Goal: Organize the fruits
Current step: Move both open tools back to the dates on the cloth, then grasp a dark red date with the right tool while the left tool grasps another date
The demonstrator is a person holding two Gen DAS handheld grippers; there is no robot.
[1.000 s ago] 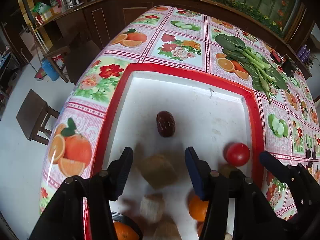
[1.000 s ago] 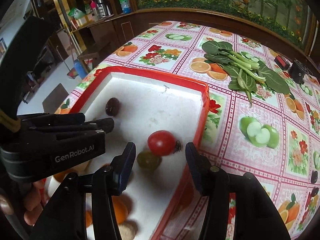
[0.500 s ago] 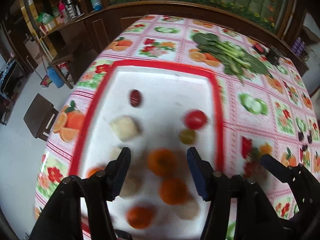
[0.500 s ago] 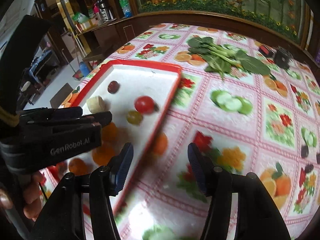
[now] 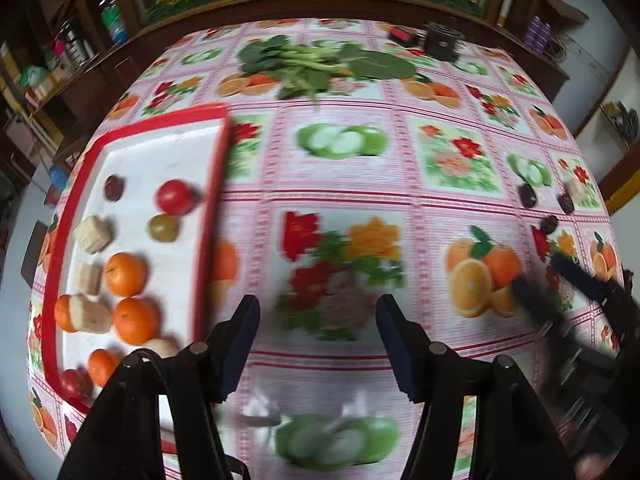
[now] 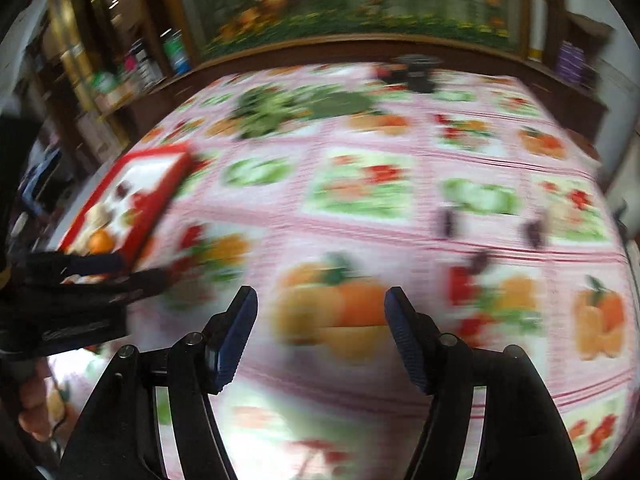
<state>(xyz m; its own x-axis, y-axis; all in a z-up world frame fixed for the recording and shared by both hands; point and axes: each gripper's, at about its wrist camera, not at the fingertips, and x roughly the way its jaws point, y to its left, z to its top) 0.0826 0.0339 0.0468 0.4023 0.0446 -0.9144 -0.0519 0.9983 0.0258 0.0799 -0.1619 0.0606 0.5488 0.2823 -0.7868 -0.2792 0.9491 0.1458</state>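
Fruit already fills the red-rimmed tray [image 5: 60,240] at the tabletop's left edge: oranges [image 5: 125,274], a red tomato [image 5: 174,197], a greenish one [image 5: 163,227], a dark date [image 5: 113,187] and pale cut chunks [image 5: 93,234]. Three more dark dates [image 5: 527,195] lie loose near the right edge of the tabletop [image 5: 400,200], well apart from the tray, on a cloth printed with fruit pictures; a bunch of leafy greens [image 5: 316,65] rests toward the far edge.

Your left gripper [image 5: 318,344] and right gripper [image 6: 320,336] both hang over bare cloth, fingers [image 5: 240,344] half spread, touching nothing and carrying nothing. The right one's jaws are opening, with nothing between them; the left's stand released at a similar gap.

Judging by the layout, the loose dates are the likely next pick. Do it well by steadying before you descend, since both views are smeared by motion, and by telling real fruit from printed fruit. Centre one date between the fingers, come down from above, and close gently: the dates are small and would likely roll or slip sideways from a skewed pinch. Keep the two grippers apart as you reach.
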